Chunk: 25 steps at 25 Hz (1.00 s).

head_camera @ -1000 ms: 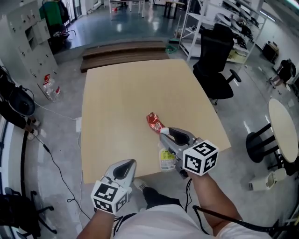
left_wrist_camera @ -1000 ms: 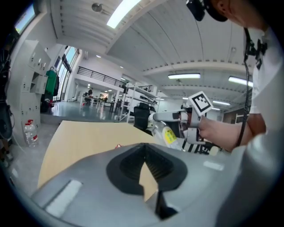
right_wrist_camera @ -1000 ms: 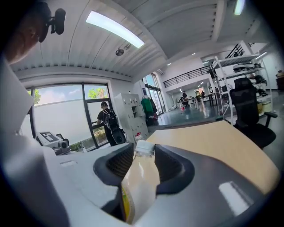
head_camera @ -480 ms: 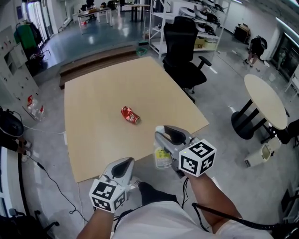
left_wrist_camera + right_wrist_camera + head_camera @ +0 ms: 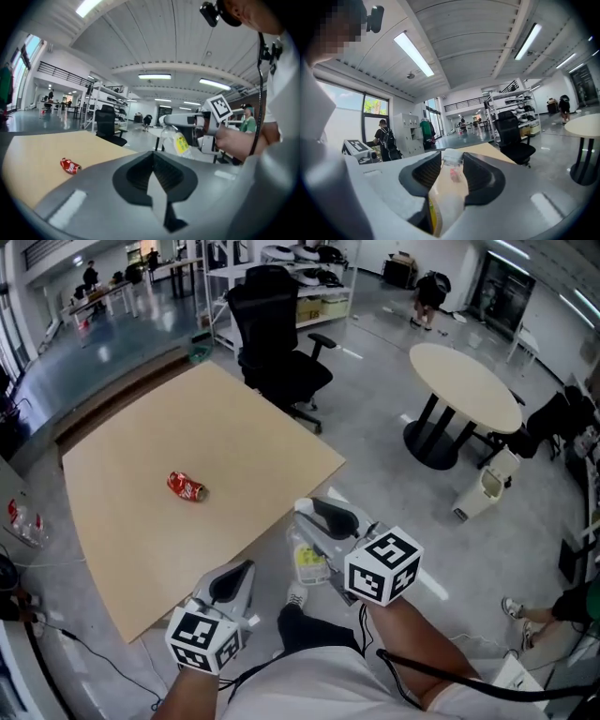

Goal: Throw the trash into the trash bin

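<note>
Our right gripper (image 5: 311,517) clamps a crumpled clear plastic bottle (image 5: 307,561); our left gripper (image 5: 236,577) has its jaws together, empty. At ten o'clock, a crushed red can (image 5: 187,487) lies on the pale wooden table (image 5: 141,446), over glossy grey floor (image 5: 394,493).

You are in a large open-plan office that looks part lab or workshop: a polished grey floor (image 5: 394,474) runs under long ceiling strip lights (image 5: 412,54), and a railed mezzanine (image 5: 61,74) overlooks the far end. Around your plain wooden worktop (image 5: 234,437) stand a black swivel chair (image 5: 277,329), a round pedestal table (image 5: 464,385) with a white bin (image 5: 483,488) just beside it, and metal shelving (image 5: 281,259) loaded with equipment. Pale lockers (image 5: 407,133) line a wall by tall windows, and more desks (image 5: 122,292) with people at them fill the far end.
</note>
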Tool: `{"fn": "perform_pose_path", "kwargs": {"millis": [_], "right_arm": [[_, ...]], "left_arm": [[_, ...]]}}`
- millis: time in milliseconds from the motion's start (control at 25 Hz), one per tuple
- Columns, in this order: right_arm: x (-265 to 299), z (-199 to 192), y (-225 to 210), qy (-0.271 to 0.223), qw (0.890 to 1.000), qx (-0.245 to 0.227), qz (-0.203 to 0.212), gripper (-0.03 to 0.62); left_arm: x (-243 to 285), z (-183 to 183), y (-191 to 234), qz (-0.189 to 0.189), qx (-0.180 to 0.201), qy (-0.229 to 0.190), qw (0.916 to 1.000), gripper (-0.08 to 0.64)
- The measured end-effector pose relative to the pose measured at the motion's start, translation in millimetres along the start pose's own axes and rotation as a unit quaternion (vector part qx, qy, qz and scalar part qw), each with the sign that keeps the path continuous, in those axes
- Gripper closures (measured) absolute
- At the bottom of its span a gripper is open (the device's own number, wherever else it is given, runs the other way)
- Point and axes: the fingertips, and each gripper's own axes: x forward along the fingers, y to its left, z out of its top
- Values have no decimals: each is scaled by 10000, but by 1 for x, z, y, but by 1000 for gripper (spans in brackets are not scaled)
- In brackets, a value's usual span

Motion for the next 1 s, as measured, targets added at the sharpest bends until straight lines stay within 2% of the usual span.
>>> {"fn": "perform_pose_path", "kwargs": {"millis": [160,400,560,760,1000], "right_arm": [[-48,1,-34,-303,9968,184,-719,443],[-130,0,-91,-502,9816,363,-1808,443],[-196,0,-126,-642,9625,355,-2613,445],[-278,-3,-160,-735,9351,360,-3449,445],[-342,-17,-186,-689,9070,410,-4134,446]], "left_arm": [[38,2,-34,-737,297,150,9967,552],[101,17,-95,-1755,653,306,9818,552],[143,22,-144,-2435,776,327,9662,552],[187,26,-210,-3233,632,375,9434,552],[228,34,-261,-3682,835,365,9253,552]]}}
